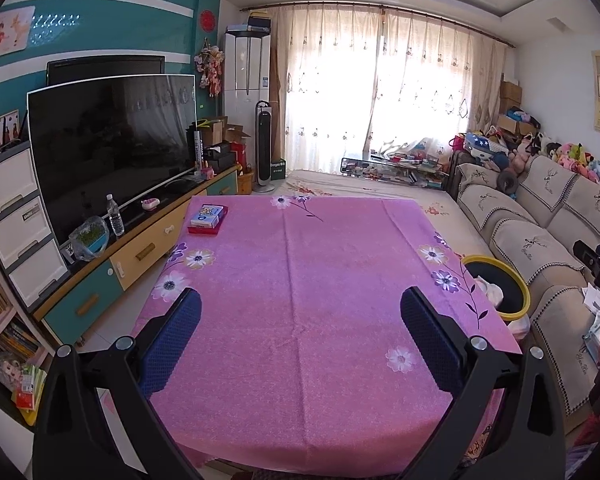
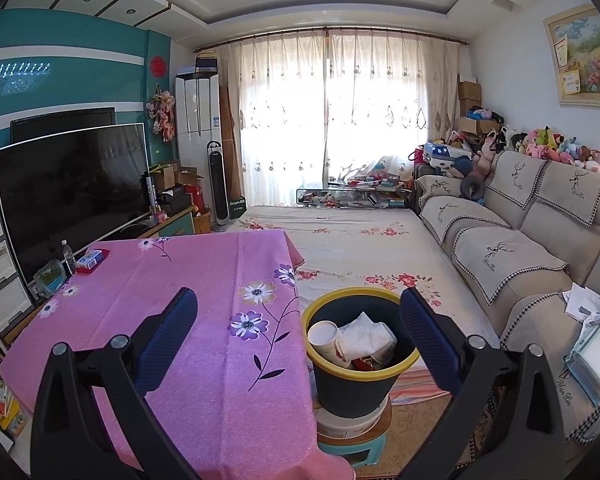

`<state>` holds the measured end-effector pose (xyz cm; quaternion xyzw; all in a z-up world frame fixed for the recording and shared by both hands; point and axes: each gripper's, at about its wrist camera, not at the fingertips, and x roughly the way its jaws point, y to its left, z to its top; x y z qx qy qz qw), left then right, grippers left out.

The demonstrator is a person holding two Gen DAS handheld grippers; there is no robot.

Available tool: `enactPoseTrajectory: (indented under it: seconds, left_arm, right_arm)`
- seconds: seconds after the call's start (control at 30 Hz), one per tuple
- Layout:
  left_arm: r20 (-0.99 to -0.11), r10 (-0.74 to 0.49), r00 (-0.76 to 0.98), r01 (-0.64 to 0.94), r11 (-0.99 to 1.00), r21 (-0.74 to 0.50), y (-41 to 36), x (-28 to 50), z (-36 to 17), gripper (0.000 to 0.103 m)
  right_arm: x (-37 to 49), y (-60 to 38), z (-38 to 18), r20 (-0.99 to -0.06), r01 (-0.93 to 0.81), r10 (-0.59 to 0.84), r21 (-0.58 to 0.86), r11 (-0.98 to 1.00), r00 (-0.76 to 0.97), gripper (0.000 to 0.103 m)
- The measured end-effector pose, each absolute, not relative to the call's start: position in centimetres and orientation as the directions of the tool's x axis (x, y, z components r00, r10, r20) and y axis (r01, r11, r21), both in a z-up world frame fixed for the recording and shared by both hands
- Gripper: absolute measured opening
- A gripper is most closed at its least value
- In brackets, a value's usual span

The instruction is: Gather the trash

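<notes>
Left wrist view: pink floral tablecloth (image 1: 300,300), bare but for a small box (image 1: 207,217) at its far left corner. Beside its right edge, the yellow-rimmed bin (image 2: 356,364) holds a paper cup (image 2: 323,340) and crumpled tissue (image 2: 366,336). Left gripper (image 1: 300,312) and right gripper (image 2: 298,316) both gape apart, empty.

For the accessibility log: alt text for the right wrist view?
Open right gripper hovers empty over a yellow-rimmed trash bin holding a paper cup and crumpled tissue, beside a table with a pink floral tablecloth. Sofa at right.
</notes>
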<state>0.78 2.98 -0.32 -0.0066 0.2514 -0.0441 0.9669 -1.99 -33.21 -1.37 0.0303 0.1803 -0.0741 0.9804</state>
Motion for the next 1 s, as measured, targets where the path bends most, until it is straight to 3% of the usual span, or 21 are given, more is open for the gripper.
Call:
enactPoseTrajectory:
  seconds: [1.0]
  left_arm:
    - [-0.500,-0.095,0.861,0.092,0.995,-0.030,2.7,1.5,-1.4,0.098]
  right_arm:
    - [-1.4,-33.0,-1.9,-0.373,0.152,-0.127,0.039,0.988,0.919,0.096]
